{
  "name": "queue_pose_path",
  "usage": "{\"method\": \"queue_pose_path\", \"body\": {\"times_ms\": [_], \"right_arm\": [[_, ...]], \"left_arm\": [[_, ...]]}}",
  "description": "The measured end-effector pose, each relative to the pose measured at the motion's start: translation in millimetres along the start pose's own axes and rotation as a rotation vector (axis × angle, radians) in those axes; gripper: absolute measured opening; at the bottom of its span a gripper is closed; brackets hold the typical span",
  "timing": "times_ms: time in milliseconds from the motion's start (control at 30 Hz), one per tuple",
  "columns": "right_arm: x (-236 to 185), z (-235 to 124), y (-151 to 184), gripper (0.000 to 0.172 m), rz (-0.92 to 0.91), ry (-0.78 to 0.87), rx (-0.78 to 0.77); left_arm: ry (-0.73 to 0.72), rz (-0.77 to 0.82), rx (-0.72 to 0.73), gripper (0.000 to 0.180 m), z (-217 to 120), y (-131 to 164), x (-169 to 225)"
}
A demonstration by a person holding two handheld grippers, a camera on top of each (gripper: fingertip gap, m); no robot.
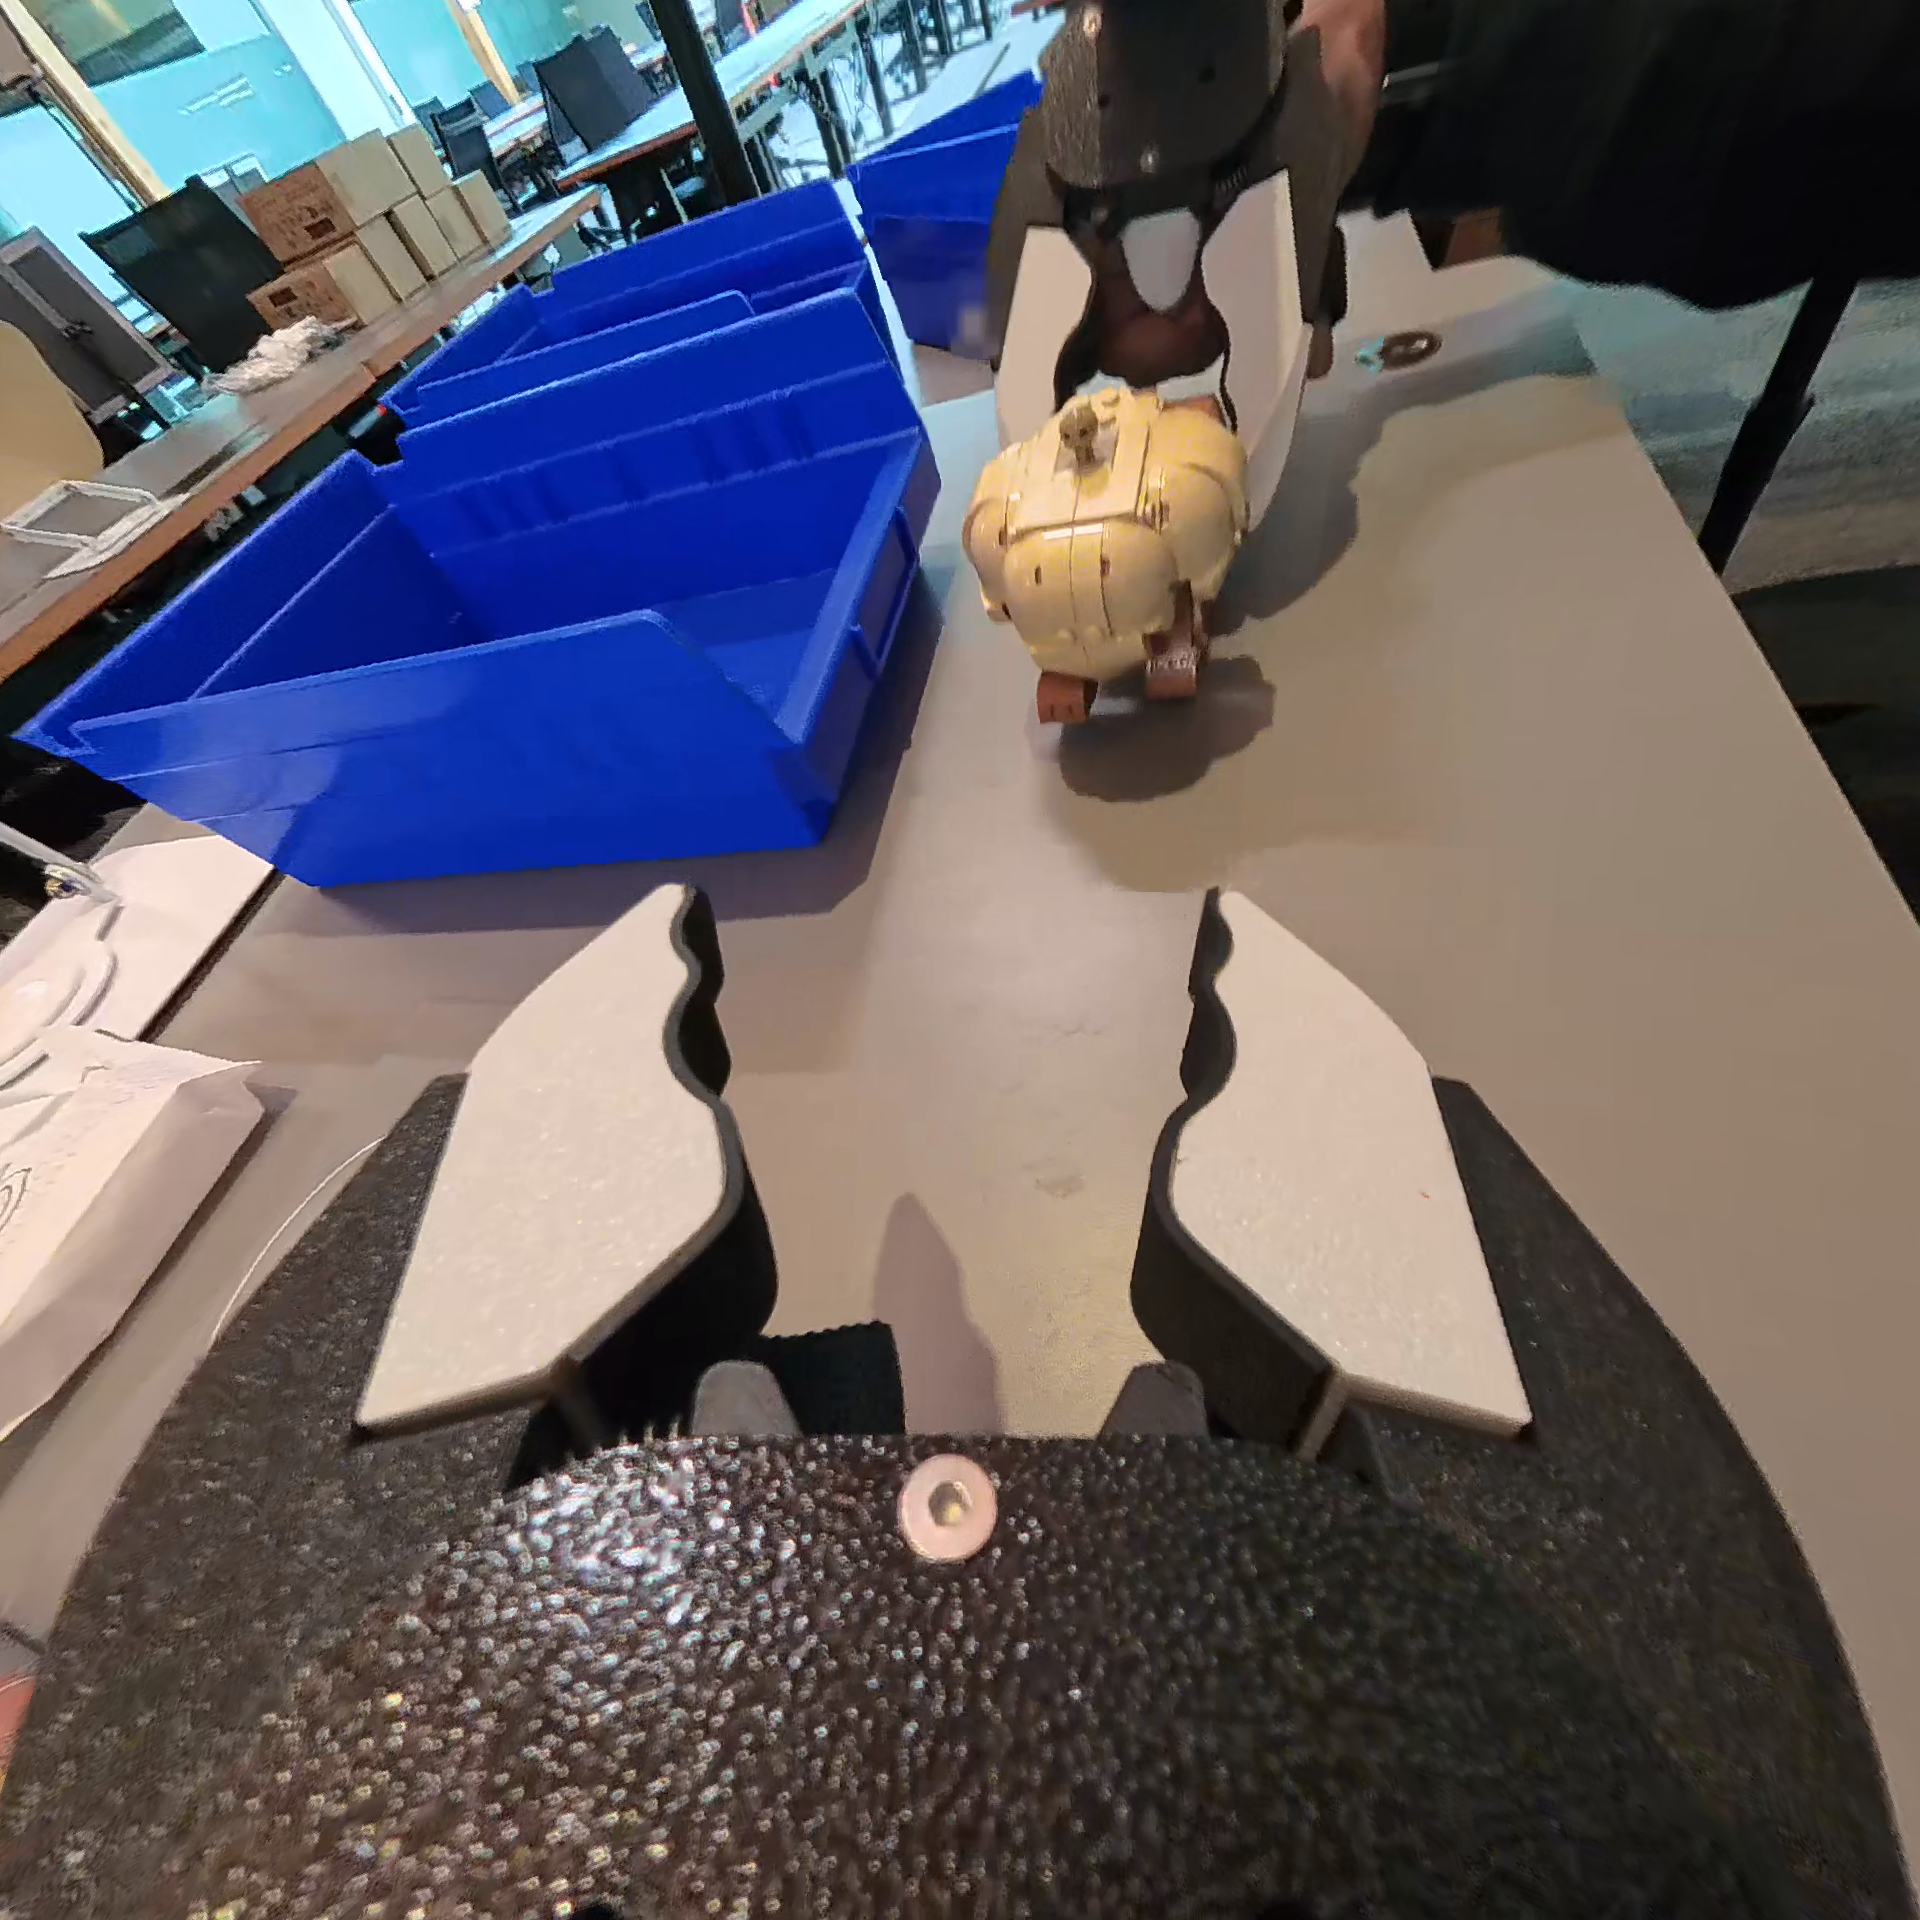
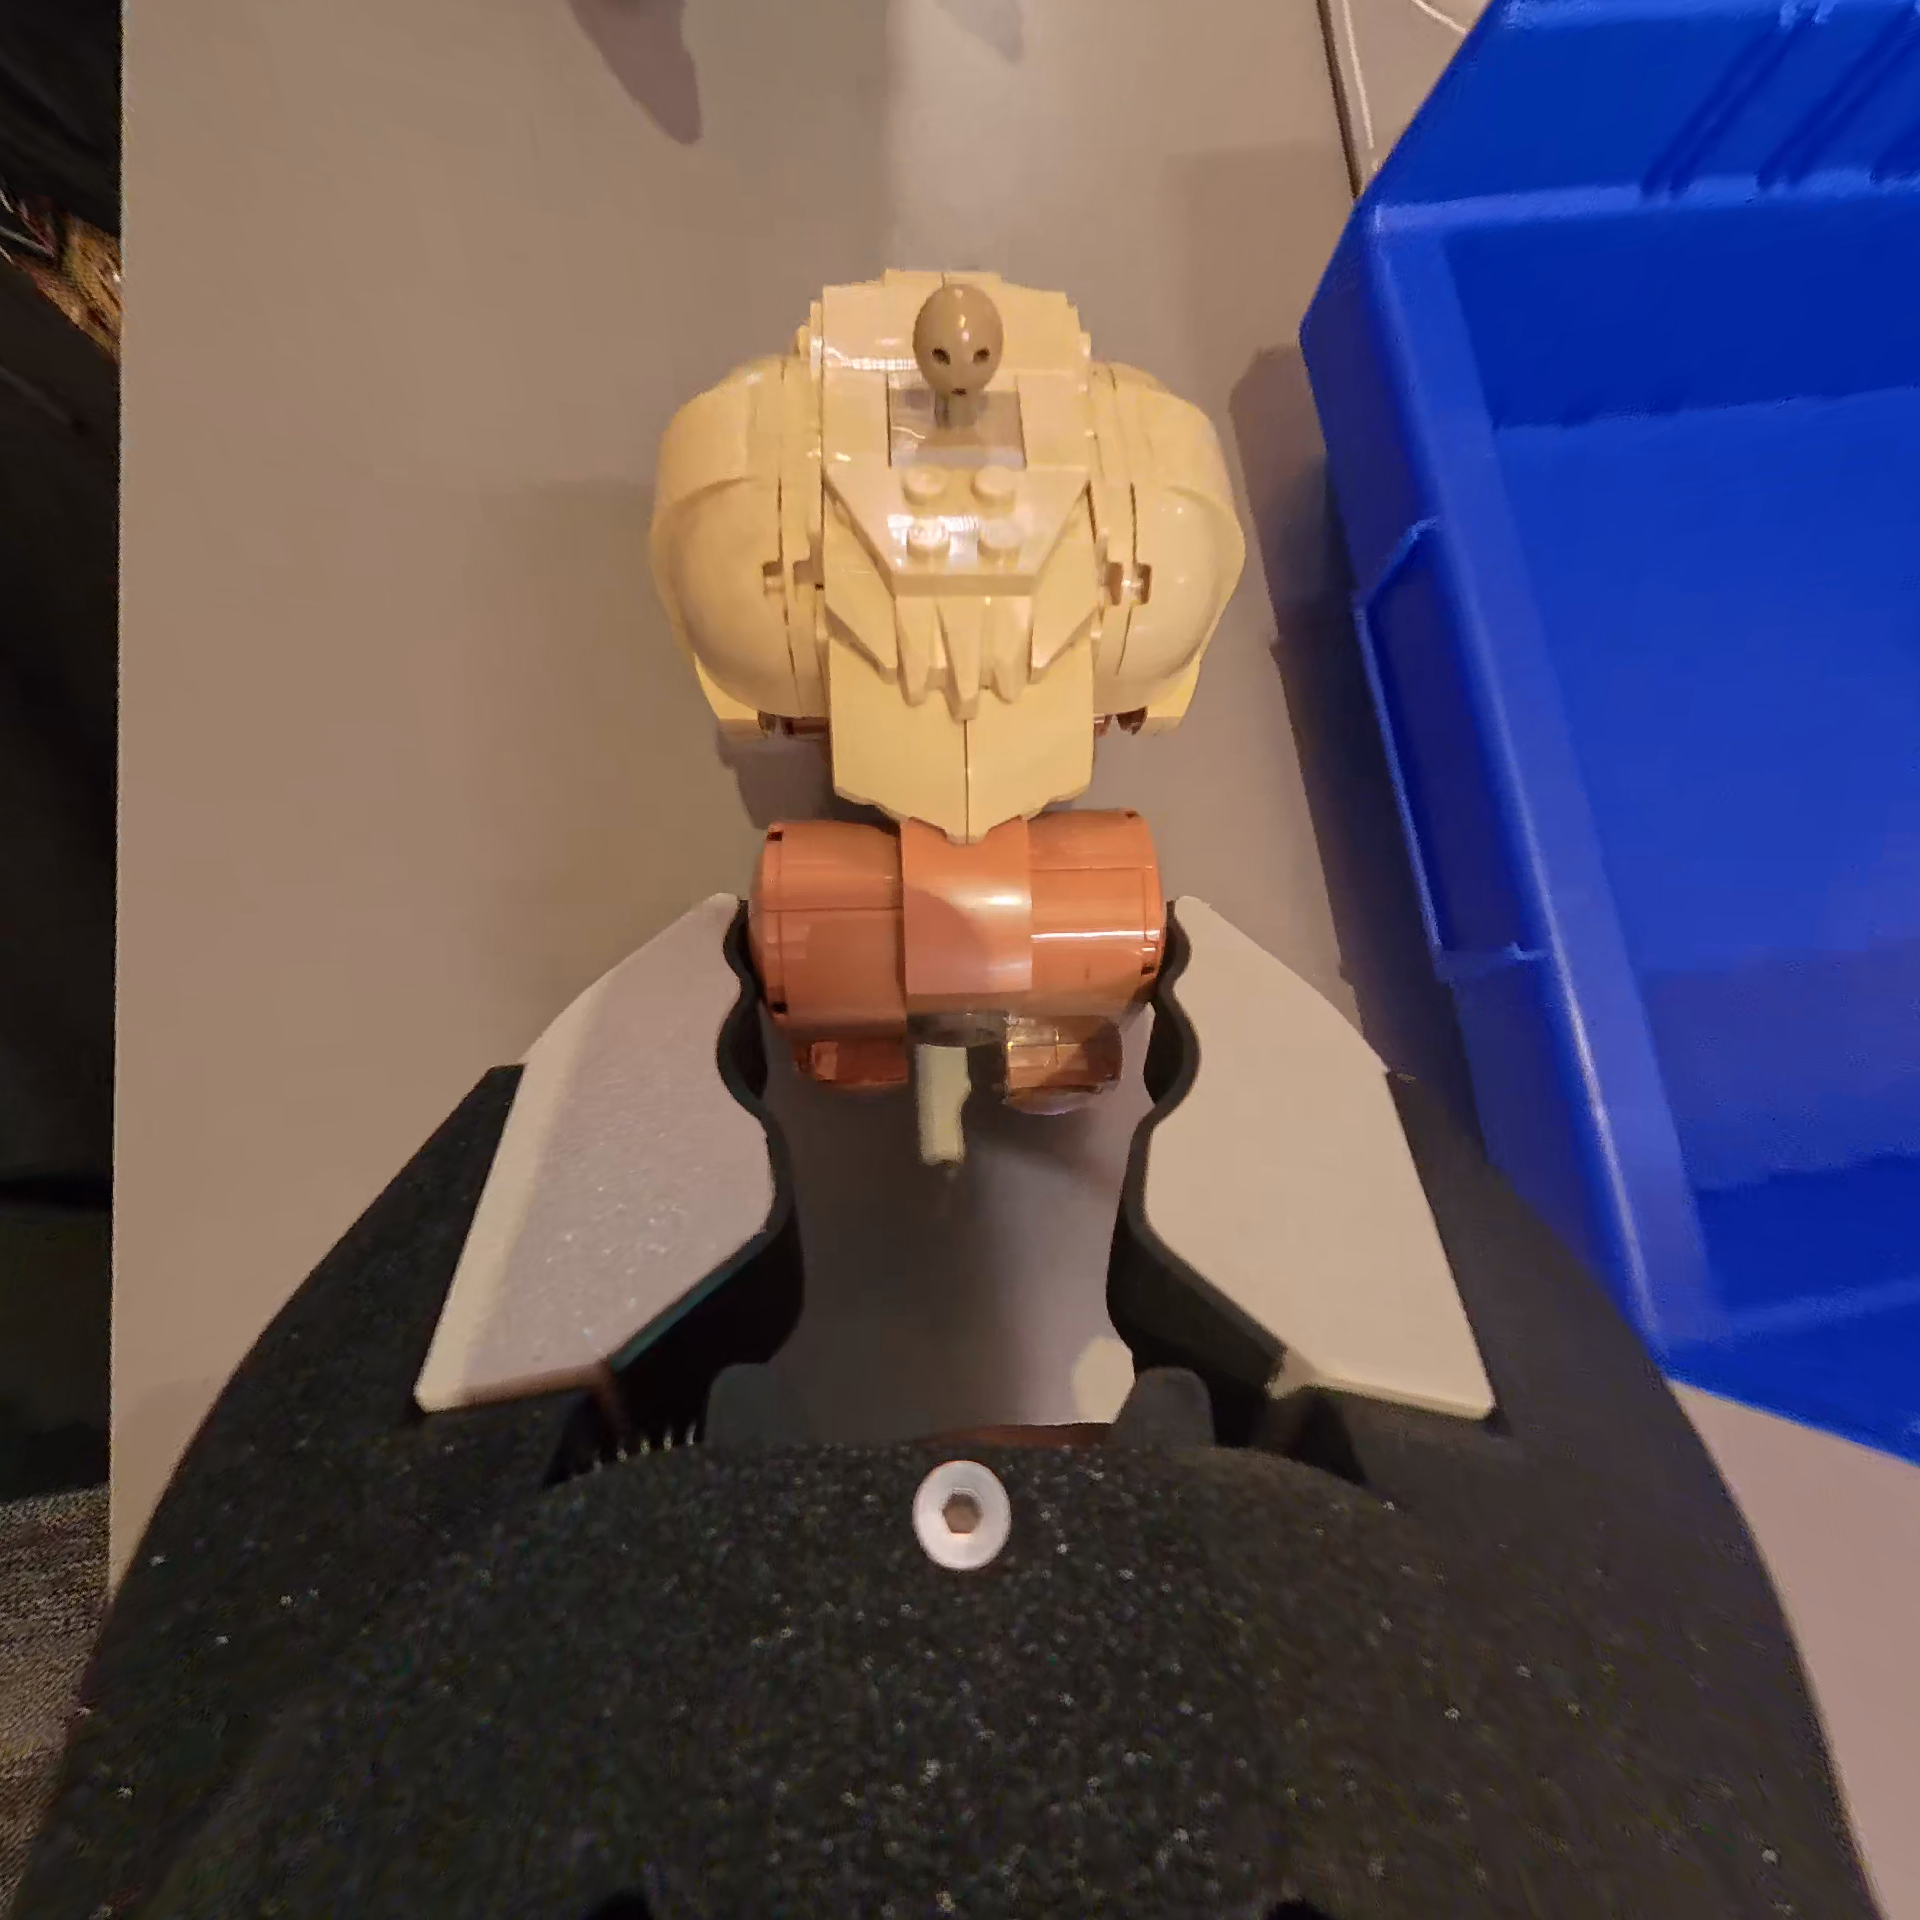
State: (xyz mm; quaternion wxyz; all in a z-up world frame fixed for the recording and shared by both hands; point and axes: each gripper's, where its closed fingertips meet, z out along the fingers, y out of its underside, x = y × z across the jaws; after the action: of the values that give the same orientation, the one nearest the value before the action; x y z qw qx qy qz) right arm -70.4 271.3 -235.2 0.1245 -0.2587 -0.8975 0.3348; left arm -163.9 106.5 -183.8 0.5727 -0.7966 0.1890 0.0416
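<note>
A brick-built model with a cream body (image 2: 935,540) and a brown cylinder part (image 2: 951,925) is on the grey table (image 2: 416,623). My right gripper (image 2: 956,914) is shut on the brown cylinder, with a pad against each end. In the left wrist view the model (image 1: 1107,540) is ahead of me, its brown feet at the table, and the right gripper (image 1: 1153,353) grips it from behind. My left gripper (image 1: 948,899) is open and empty over bare table, well short of the model.
Stacked blue bins (image 1: 520,727) stand left of the model and show at the right in the right wrist view (image 2: 1662,727). White papers (image 1: 104,1143) lie at the near left. A person's dark sleeve (image 1: 1662,125) is at the far right. The table edge (image 1: 1714,582) runs along the right. The grippers' ends are close to 20 cm from one another.
</note>
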Motion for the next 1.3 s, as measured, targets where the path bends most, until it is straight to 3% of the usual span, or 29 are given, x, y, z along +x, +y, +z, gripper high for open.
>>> {"method": "queue_pose_path", "body": {"times_ms": [267,533,833,1300], "right_arm": [[5.7,-13.4,15.7,0.072,0.023,0.021,-0.017],[4.2,-20.3,14.8,0.071,0.066,0.108,0.033],[-3.9,-47.6,3.6,0.076,0.154,0.290,0.203],[-1.9,-45.3,-14.3,0.080,0.125,0.652,0.097]], "left_arm": [[-0.026,0.069,-0.111,0.086,8.8,22.5,4.3],[0.035,0.113,-0.233,0.086,17.1,49.8,24.3],[0.042,0.135,-0.216,0.081,16.3,46.2,32.4],[0.037,0.145,-0.217,0.079,17.4,44.3,37.0]]}}
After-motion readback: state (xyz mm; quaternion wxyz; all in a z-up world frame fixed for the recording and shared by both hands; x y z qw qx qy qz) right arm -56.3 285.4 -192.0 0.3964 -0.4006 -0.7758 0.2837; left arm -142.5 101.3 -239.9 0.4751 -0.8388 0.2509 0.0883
